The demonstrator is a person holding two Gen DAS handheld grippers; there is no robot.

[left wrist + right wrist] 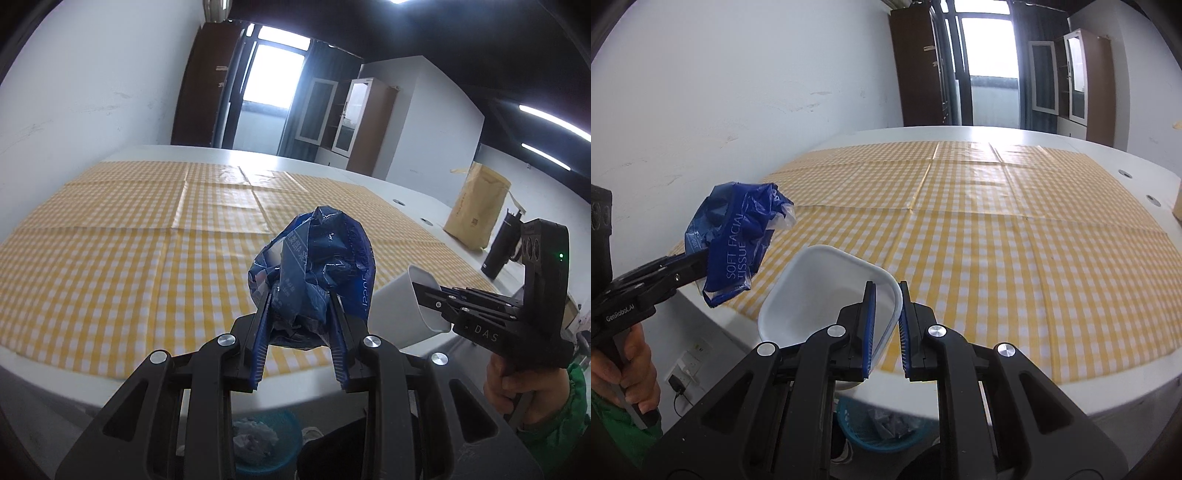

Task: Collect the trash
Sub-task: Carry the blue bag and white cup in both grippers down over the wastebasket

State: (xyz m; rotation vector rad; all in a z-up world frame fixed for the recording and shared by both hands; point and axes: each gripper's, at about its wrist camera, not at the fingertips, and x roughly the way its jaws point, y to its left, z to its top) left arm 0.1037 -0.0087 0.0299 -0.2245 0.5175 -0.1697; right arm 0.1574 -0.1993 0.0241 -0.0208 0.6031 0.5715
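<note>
My left gripper [301, 295] is shut on a crumpled blue tissue wrapper [314, 266] and holds it in the air over the table's near edge. The wrapper also shows in the right wrist view [738, 240], at the left, with the left gripper [701, 264] clamped on it. My right gripper [888, 288] is shut on the rim of a white plastic tub [827, 291], held tilted above the table edge. The tub also shows in the left wrist view [402, 310], to the right of the wrapper. A blue mesh bin [882, 424] with crumpled trash stands on the floor below; it also shows in the left wrist view [266, 439].
A yellow checked cloth [129, 258] covers the white table [406, 188]. A tan paper bag [476, 206] and a black bottle [498, 254] stand at the table's right end. A wall socket [683, 373] with a plug is low on the left wall.
</note>
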